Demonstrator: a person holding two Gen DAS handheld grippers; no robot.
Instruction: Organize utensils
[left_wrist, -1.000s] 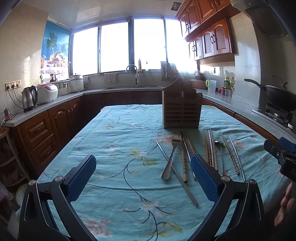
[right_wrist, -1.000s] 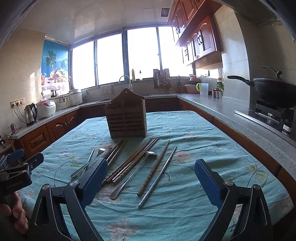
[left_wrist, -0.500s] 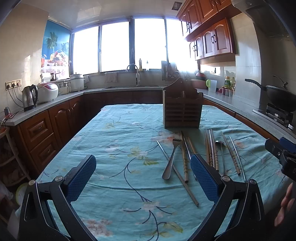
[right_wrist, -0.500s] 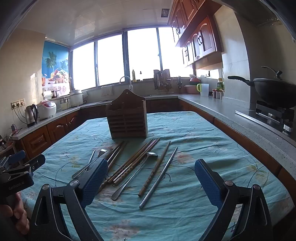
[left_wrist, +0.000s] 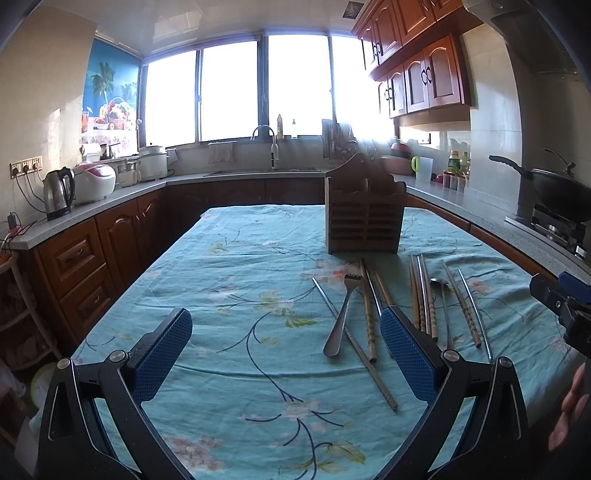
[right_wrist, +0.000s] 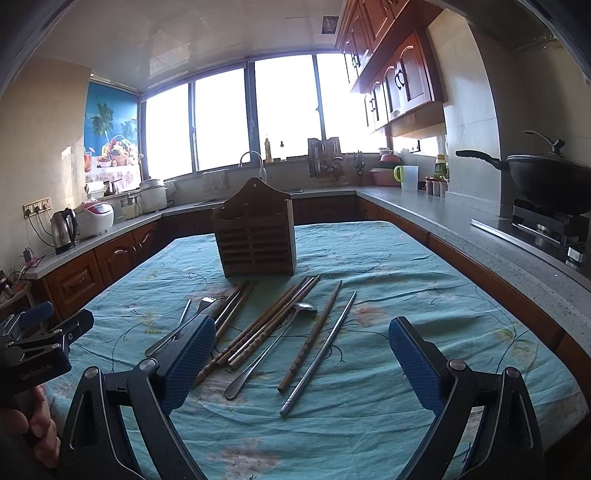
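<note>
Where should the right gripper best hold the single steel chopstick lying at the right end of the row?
Probably mid-shaft on the steel chopstick, coming from above with the right gripper open across its width: it lies flat on the tablecloth, apart from the wooden chopstick beside it.

room: bare tablecloth (left_wrist: 229, 295) left of utensils | obstacle: wooden holder (right_wrist: 255, 236) upright just behind chopsticks (right_wrist: 266, 325)

Utensils (right_wrist: 280, 332) on tablecloth (right_wrist: 388, 266), just before wooden holder (right_wrist: 255, 236).

I held the left gripper (left_wrist: 286, 356) level, its jaws spread wide and empty. The right gripper (right_wrist: 301, 363) sat beside it, equally wide and empty.
</note>
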